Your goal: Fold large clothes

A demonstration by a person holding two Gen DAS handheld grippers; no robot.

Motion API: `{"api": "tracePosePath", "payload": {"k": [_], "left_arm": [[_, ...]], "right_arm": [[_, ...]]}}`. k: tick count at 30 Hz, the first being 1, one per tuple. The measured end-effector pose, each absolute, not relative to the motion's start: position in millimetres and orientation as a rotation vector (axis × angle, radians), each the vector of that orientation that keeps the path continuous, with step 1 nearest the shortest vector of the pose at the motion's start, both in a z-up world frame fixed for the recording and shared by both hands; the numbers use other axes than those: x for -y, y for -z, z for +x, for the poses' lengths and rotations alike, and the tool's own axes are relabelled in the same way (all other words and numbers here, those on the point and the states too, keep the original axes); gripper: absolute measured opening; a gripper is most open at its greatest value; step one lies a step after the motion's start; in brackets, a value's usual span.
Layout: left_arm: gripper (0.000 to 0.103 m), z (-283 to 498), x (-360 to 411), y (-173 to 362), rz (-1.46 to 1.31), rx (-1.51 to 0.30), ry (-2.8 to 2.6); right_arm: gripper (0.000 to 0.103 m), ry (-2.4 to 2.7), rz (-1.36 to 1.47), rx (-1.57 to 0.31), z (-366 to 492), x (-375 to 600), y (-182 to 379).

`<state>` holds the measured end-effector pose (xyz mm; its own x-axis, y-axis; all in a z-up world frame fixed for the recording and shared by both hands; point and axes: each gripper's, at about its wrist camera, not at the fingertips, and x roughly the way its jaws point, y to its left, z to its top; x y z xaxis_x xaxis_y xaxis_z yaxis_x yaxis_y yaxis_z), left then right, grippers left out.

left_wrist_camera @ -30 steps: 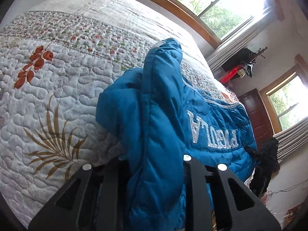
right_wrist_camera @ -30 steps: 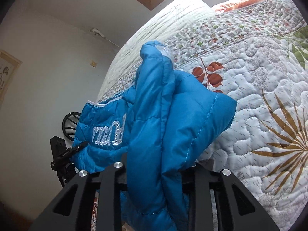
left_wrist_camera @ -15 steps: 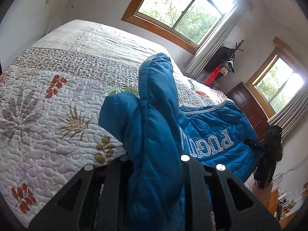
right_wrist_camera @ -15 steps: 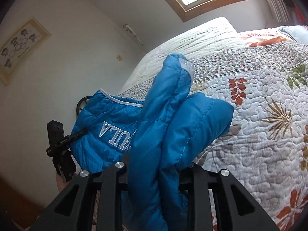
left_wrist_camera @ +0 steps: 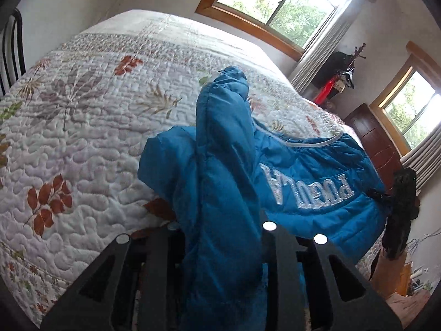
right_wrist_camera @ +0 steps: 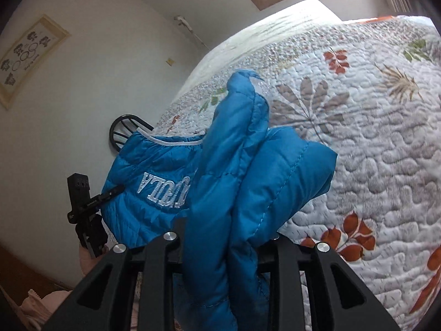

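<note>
A blue puffer jacket (left_wrist_camera: 220,171) with silver embroidered letters hangs stretched between my two grippers above the quilted bed (left_wrist_camera: 91,127). My left gripper (left_wrist_camera: 220,248) is shut on one bunched edge of the jacket, and the fabric stands up between its jaws. My right gripper (right_wrist_camera: 226,251) is shut on the other bunched edge of the jacket (right_wrist_camera: 248,171). Each gripper shows in the other's view: the right one at the jacket's far side (left_wrist_camera: 399,201), the left one likewise (right_wrist_camera: 85,209). The fingertips are hidden by fabric.
The bed's floral quilt (right_wrist_camera: 372,138) fills the space below and beyond the jacket. A black metal chair (right_wrist_camera: 124,129) stands by the bed's side. Windows (left_wrist_camera: 275,2), a dark wooden door (left_wrist_camera: 374,140) and a framed picture (right_wrist_camera: 27,58) line the walls.
Both grippers have lifted and drawn back with the jacket. More of the bed and room shows now. The jacket stays gripped and spread between them.
</note>
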<state>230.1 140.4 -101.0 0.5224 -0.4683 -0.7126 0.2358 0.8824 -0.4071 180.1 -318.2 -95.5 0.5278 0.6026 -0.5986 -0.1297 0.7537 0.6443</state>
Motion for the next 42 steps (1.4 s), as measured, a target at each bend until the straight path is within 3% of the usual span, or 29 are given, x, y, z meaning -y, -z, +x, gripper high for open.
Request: {"api": "tracePosePath", "payload": {"k": [5, 10, 13, 20, 29, 37, 39, 40, 41, 42], "left_arm": [[0.04, 236.1, -160.6, 146.4, -0.367, -0.956, 0.48], [0.048, 235.8, -167.6, 163.6, -0.423, -0.931, 0.506], [0.052, 233.6, -168.0, 163.2, -0.435, -0.927, 0.506], [0.067, 223.5, -180.1, 135.3, -0.363, -0.934, 0.427], [0.071, 230.1, -182.2, 82.9, -0.235, -0.837, 0.367], [0.072, 299.9, -131.1, 89.3, -0.128, -0.932, 0.358], [0.07, 314.9, -120.9, 95.9, -0.114, -0.96, 0.351], [0.063, 320.8, -117.3, 98.9, -0.107, -0.97, 0.338], [0.052, 324.7, -114.0, 100.7, -0.103, -0.979, 0.322], [0.049, 329.1, -112.1, 102.6, -0.097, -0.984, 0.302]], "right_arm": [[0.035, -0.491, 0.717, -0.946, 178.5, 334.6, 144.7], [0.039, -0.527, 0.784, -0.905, 175.5, 340.4, 162.1], [0.041, -0.529, 0.758, -0.912, 174.2, 340.3, 159.5], [0.057, -0.414, 0.593, -0.917, 162.5, 344.5, 126.4], [0.057, -0.29, 0.483, -0.882, 173.5, 359.5, 77.5], [0.058, -0.329, 0.441, -1.001, 263.6, 338.0, 82.1], [0.058, -0.346, 0.438, -1.033, 284.1, 331.0, 91.6], [0.055, -0.35, 0.439, -1.042, 291.7, 327.3, 96.4], [0.044, -0.347, 0.438, -1.047, 298.3, 326.0, 99.1], [0.037, -0.345, 0.438, -1.045, 304.0, 325.5, 100.6]]}}
